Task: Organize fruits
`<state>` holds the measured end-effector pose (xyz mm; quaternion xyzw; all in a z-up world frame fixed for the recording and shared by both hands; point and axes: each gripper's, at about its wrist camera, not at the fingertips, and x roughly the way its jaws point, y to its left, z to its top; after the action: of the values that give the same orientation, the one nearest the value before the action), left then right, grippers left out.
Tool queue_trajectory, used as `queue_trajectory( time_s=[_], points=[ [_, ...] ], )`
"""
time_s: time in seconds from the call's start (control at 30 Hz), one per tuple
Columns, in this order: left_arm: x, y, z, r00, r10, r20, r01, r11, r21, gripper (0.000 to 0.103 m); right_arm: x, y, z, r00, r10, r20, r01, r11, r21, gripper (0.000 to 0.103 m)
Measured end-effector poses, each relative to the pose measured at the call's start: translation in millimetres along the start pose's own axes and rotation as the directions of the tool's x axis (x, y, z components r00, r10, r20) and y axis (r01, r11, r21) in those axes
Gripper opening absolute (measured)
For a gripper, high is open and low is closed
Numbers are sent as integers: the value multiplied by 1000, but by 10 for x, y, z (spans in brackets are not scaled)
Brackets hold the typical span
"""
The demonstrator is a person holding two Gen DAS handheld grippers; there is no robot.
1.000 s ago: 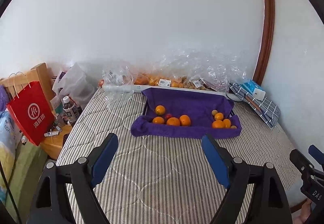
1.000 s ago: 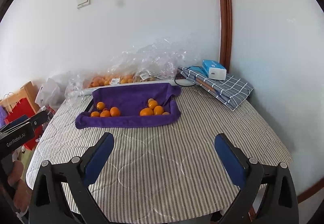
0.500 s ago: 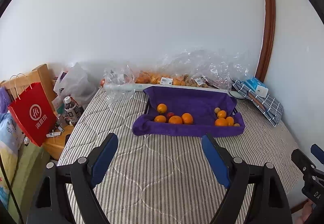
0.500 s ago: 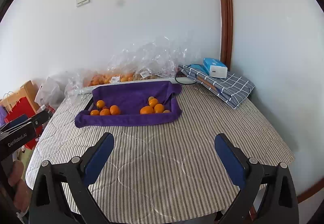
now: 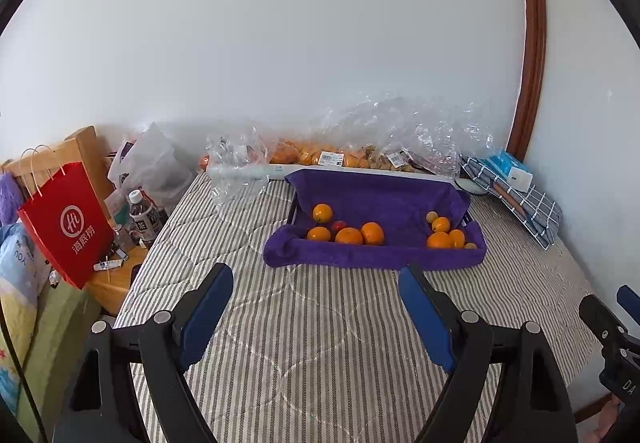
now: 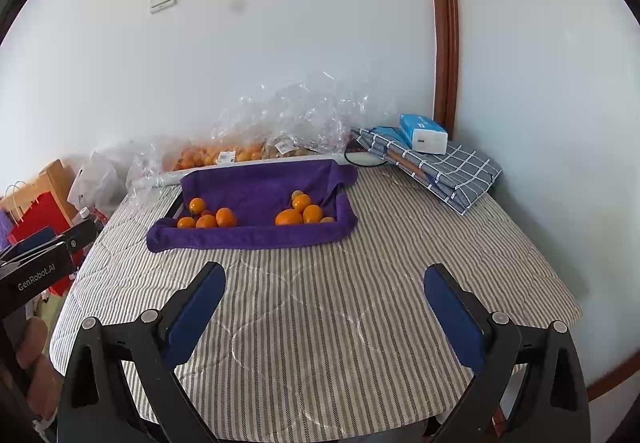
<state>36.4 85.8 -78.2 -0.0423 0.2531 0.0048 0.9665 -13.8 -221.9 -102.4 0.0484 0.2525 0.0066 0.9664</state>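
A tray lined with a purple towel (image 5: 376, 195) (image 6: 260, 183) sits at the far side of a striped table. Its left end holds several oranges (image 5: 349, 235) (image 6: 206, 220) and a small red fruit (image 5: 339, 225). Its right end holds several smaller oranges (image 5: 439, 239) (image 6: 289, 217). My left gripper (image 5: 316, 307) is open and empty, well short of the tray. My right gripper (image 6: 324, 303) is open and empty, also short of the tray.
Clear plastic bags of more fruit (image 5: 360, 155) (image 6: 240, 153) lie behind the tray by the wall. A checked cloth (image 6: 448, 171) with a blue tissue pack (image 6: 423, 133) sits at the back right. A red paper bag (image 5: 68, 223) and bottles (image 5: 142, 217) stand left of the table.
Both grippers have drawn back and risen slightly, so the tray looks a little farther away. Both stay open and empty. The fruit has not moved.
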Motion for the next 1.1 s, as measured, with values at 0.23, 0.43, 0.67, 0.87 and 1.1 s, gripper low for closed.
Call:
queue_trajectory(
  time_s=[0.23, 0.43, 0.67, 0.87, 1.1],
  points=[
    [7, -3, -4, 1000, 6, -3, -5, 1000, 3, 84, -4, -11, -9, 1000, 1, -1, -1, 1000, 3, 99],
    [1, -5, -10, 1000, 10, -4, -10, 1000, 2, 84, -3, -9, -10, 1000, -1, -2, 1, 1000, 3, 99],
    [-1, -14, -3, 1000, 8, -7, -8, 1000, 1, 84, 3, -7, -21, 1000, -9, -5, 9, 1000, 6, 99],
    [0, -15, -1, 1000, 6, -8, -6, 1000, 0, 84, 4, -16, -24, 1000, -8, -4, 8, 1000, 6, 99],
    [-6, -39, 5, 1000, 5, -4, -5, 1000, 1, 85, 14, -23, -25, 1000, -7, -7, 7, 1000, 9, 99]
  ],
)
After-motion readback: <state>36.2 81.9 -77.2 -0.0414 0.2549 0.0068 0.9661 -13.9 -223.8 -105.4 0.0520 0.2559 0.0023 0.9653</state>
